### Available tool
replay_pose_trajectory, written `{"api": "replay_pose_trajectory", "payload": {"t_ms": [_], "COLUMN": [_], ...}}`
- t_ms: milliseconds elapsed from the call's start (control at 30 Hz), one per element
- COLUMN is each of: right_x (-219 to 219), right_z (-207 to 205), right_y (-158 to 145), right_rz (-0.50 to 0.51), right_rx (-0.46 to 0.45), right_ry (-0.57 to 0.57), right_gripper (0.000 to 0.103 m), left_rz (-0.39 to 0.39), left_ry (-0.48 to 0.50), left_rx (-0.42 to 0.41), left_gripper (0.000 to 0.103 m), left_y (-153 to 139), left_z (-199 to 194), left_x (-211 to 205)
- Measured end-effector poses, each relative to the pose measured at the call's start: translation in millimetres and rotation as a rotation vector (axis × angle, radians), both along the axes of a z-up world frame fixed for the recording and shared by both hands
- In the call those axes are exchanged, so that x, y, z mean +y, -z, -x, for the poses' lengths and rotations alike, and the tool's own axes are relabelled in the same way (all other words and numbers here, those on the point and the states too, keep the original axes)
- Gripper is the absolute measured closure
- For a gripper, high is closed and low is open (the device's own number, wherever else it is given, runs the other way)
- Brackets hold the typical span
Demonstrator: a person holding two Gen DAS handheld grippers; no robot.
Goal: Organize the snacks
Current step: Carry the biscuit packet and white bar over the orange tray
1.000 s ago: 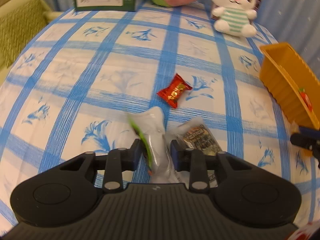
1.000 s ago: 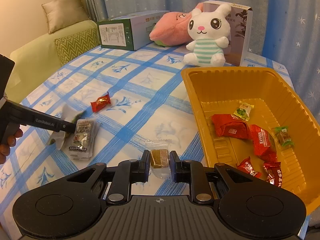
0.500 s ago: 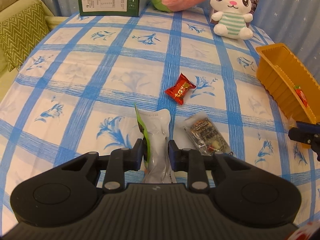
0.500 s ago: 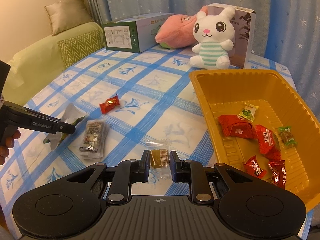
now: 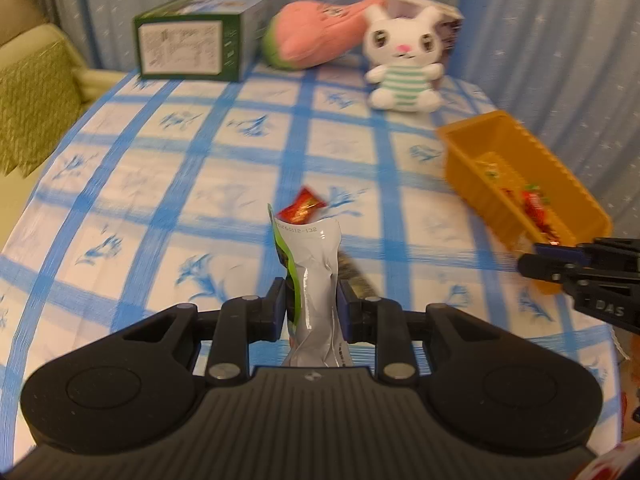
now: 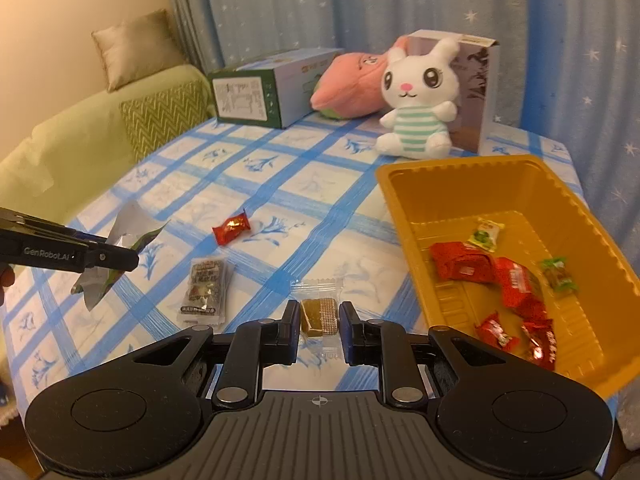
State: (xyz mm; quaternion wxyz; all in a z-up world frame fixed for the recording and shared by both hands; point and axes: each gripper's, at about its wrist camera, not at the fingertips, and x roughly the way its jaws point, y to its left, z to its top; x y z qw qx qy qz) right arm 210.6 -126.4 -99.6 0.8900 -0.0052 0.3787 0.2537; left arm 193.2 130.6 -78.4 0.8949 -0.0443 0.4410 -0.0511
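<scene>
My left gripper (image 5: pixel 312 308) is shut on a silver and green snack pouch (image 5: pixel 314 260) and holds it upright above the blue checked tablecloth. The right wrist view shows that left gripper (image 6: pixel 120 258) at the left edge, with the pouch (image 6: pixel 128 228) hanging off the cloth. My right gripper (image 6: pixel 319 320) is shut on a clear-wrapped brown wafer (image 6: pixel 320 316), just left of the yellow tray (image 6: pixel 500 166). The tray holds several red and green sweets. A red candy (image 6: pixel 231 230) and a dark snack packet (image 6: pixel 204 290) lie on the cloth.
At the table's far end stand a green box (image 6: pixel 256 96), a pink plush (image 6: pixel 352 84), a white bunny plush (image 6: pixel 420 100) and a brown carton (image 6: pixel 478 80). A green sofa (image 6: pixel 80 148) with cushions runs along the left. Blue curtains hang behind.
My left gripper has risen with the pouch, lifting it off the cloth, and its view now takes in more of the far end. My right gripper has shifted a little with the wafer.
</scene>
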Motion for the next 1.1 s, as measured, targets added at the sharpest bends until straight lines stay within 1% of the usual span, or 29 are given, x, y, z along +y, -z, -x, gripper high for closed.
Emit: {"api": "replay_pose_trajectory", "payload": {"t_ms": [267,633,933,1100], "right_x": [-38,-113,-161,-176], "right_z": [18,33,20,2], "right_y": [-12,-33,-46,-49], "right_rz": [-0.021,-0.013,-0.016,-0.032], "right_rx": [-0.008,-0.044,-0.073,-0.074], "right_ry": [0.088,0.241,0.327,0.344], "right_gripper": [0.082,0.082,0.082,0.082], "left_rz": [0.018,0.037,0.034,0.0], "left_ry": [0.128,0.296,0.388,0.425], "left_rx": [-0.051,-0.103,-0.153,-0.167], "left_gripper": [0.079,0.079,0.079,0.079], "left_y": [-22,-41,-56,-58], "left_z": [3,-17,-58,-89], "left_x": [-48,-125,-176,-197]}}
